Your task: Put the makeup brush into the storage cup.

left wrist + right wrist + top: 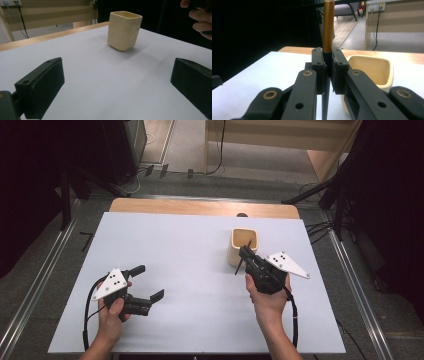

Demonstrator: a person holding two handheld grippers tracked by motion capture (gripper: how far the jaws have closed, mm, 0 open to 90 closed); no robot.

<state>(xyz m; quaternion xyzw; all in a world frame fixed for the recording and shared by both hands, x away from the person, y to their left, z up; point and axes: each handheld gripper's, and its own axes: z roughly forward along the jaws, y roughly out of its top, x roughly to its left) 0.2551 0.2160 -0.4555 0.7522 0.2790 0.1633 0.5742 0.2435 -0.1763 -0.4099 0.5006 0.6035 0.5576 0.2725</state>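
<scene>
Cup (243, 246), cream and square-mouthed, stands alone on the white counter (190, 270), touching nothing. Right claw (246, 254) beside it is clenched on a slim pen (328, 27) with a gold end. Left claw (148, 282) gapes, released, well apart. No writing is legible.

Grey floor (190, 185), pale wooden furniture (280, 135)

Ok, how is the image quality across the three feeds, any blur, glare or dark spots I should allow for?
High view: even light on the table, dark surroundings, no glare. Left gripper view: cream cup sharp with a soft shadow, near jaws slightly soft. Right gripper view: right gripper and pen clear, left background black, far room blurred.
</scene>
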